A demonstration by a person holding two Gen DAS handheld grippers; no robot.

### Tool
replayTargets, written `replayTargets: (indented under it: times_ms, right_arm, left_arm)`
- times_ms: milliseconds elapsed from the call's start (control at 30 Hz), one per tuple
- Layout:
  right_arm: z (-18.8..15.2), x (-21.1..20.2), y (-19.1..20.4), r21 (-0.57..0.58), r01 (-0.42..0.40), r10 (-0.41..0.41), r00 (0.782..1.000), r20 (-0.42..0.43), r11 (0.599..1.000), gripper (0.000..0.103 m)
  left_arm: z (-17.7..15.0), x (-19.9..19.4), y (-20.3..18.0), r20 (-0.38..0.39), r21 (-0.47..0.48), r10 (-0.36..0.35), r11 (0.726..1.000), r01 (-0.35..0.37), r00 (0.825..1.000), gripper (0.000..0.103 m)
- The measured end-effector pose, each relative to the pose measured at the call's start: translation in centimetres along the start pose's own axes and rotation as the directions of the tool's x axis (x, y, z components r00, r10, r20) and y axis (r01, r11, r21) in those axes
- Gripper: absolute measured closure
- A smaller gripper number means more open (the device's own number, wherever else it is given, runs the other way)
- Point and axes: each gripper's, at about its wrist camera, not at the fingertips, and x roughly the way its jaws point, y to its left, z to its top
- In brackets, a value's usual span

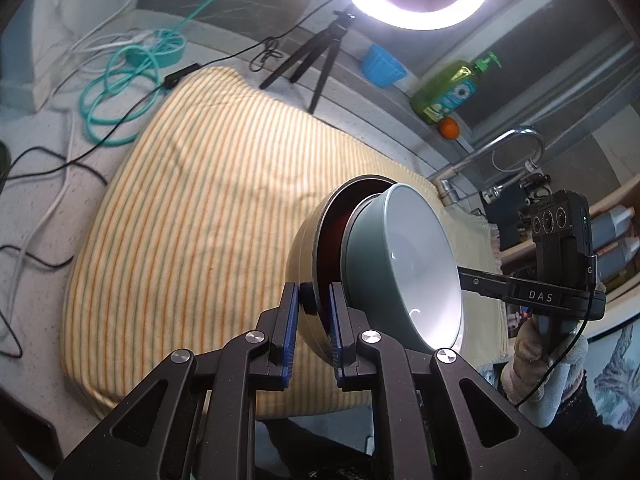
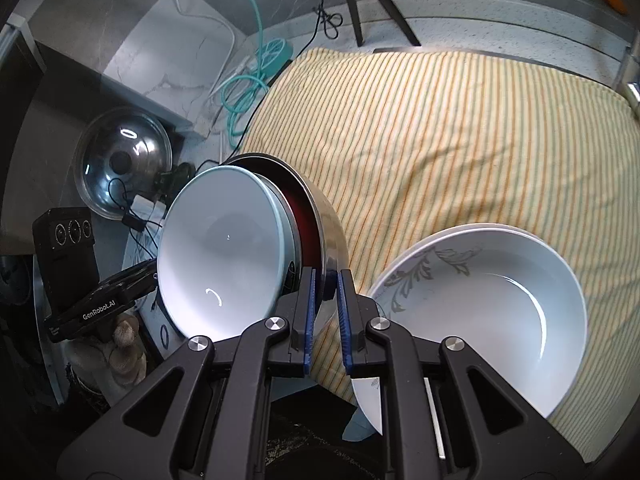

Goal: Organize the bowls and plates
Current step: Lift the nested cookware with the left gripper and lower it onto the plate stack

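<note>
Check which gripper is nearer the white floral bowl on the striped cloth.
Right. The right gripper clamps the outer bowl just beside the white floral bowl; the left gripper clamps that bowl's opposite rim, farther away.

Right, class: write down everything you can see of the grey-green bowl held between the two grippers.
The grey-green bowl has a matte grey-green outside, a glossy white inside and looks ceramic. It is tipped on its side, nested in a larger cream bowl with a dark red interior. The left gripper and the right gripper each pinch the cream bowl's rim, above the striped cloth.
</note>
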Motion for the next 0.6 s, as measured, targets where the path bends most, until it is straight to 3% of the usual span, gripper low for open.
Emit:
replayTargets:
  times_ms: [600]
  right_arm:
    - [-4.3,-7.1,-5.8,0.15,0.065,-0.08,0.992,0.097,0.986,0.091]
  left_arm:
    - [0.5,4.8,-7.1,-0.112,0.151,-0.098,0.982,0.114,0.989,0.092]
